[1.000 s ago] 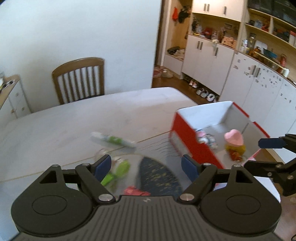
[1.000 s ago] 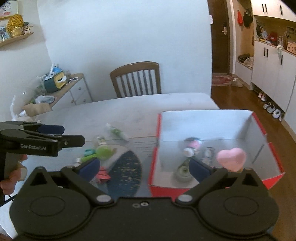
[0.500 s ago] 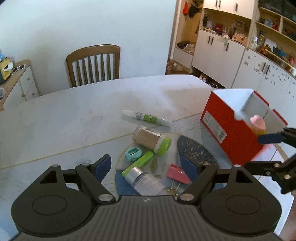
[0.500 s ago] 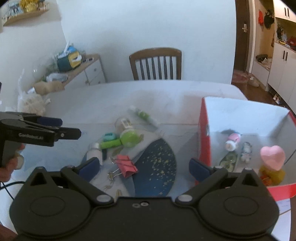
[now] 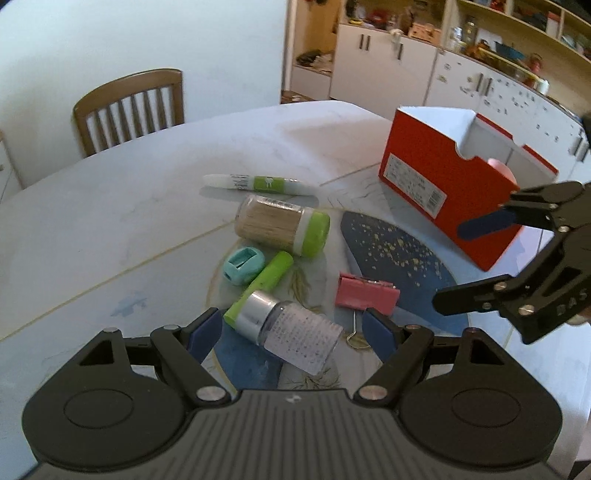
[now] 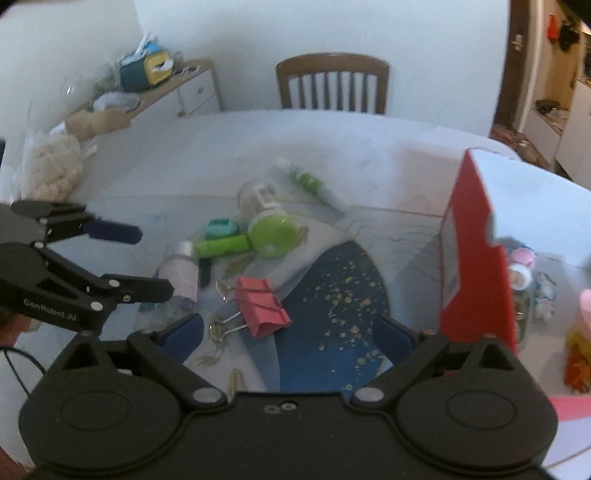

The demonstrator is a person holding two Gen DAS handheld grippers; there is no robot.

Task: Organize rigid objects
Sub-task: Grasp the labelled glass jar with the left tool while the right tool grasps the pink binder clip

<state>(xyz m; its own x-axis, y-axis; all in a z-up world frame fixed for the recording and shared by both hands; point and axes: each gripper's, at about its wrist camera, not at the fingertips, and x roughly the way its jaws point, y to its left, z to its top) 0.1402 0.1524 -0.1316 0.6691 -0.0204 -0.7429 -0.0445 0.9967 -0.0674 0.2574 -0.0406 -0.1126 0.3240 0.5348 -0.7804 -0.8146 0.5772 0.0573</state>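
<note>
Both tongs drop toward the clutter

Since a second ago, left tongs hang open over the silver-capped bottle; right tongs, empty, closing slightly, approach the pink binder clip on the bench beside the red box.

A: A home, by the look of it, a dining room open to a hallway.

B: What tells you?

A: A wooden slat-back chair drawn up to a pale desk, white cupboards under open shelves crowded with household things, and a low sideboard heaped with bags and clutter.

B: Anything else?

A: Shoes on the floor by a doorway.
</note>
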